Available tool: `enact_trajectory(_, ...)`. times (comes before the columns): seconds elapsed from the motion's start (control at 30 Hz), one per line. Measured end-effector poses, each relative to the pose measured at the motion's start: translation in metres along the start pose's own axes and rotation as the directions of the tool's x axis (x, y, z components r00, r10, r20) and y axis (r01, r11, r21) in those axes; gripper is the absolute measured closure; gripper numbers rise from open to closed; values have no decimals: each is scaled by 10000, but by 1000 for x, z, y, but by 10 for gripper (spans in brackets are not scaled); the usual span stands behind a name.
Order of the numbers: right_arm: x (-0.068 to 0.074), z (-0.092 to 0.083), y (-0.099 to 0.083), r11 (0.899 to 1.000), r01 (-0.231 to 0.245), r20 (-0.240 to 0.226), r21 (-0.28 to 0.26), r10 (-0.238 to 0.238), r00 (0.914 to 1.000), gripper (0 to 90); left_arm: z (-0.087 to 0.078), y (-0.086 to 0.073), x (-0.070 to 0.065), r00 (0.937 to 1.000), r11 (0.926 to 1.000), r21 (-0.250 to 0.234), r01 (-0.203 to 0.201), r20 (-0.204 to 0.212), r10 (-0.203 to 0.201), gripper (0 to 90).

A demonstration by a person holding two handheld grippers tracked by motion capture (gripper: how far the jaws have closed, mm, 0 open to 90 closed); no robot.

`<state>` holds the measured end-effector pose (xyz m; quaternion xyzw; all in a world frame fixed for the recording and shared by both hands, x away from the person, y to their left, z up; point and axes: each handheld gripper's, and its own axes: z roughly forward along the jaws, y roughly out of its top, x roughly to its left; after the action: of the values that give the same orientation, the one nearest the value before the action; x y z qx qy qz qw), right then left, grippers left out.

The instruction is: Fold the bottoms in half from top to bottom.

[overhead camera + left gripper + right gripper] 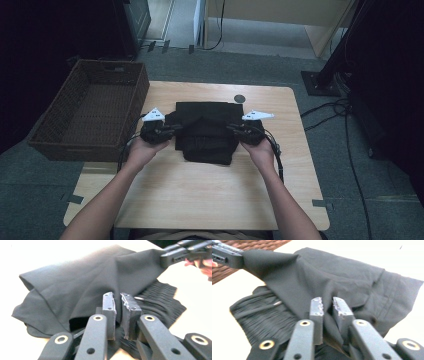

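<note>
Fig.: I'm working a black garment (pixel 206 132) lying mid-table (pixel 200 200), just beside the wicker basket (pixel 90 107). L gripper (pixel 117 307) and R gripper (pixel 329 308) are each pinching a fabric fold, jaws nearly together, one per side. Cloth is looking soft, light, floppy, w/ ribbed waistband (pixel 160 297); I'm judging side edges the best hold.

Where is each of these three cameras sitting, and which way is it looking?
High view: above the person's side, looking forward and down on the table, black garment and wicker basket; forearms and both hands show.
Left gripper view: rides the left gripper, looking along its jaws, cloth pinched between them.
Right gripper view: rides the right gripper, same angle, cloth between its jaws.
Shared: both gripper views show the garment and the opposite gripper.
</note>
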<state>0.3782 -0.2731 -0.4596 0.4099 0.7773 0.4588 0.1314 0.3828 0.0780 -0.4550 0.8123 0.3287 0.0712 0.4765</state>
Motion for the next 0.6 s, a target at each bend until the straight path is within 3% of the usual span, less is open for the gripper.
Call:
enact_trajectory(0.17, 15, -22, -19, 9992, 346, -202, 206, -342, 9992, 701, -9, -16, -11, 9997, 9991, 419, -23, 239, 13, 751)
enact_trajectory(0.3, 20, -34, -30, 9994, 266, -145, 242, -262, 9996, 718, -14, -14, -7, 9995, 9989, 375, 264, 168, -271, 698)
enact_trajectory(0.5, 19, -35, -20, 9996, -251, 93, -86, 251, 9996, 763, -7, 0, -2, 9997, 9979, 604, 232, 57, -236, 699)
enact_trajectory(0.6, 20, -31, -13, 9997, -205, 222, -158, 208, 9995, 775, 2, 3, 3, 9997, 9972, 723, 208, 102, -216, 699)
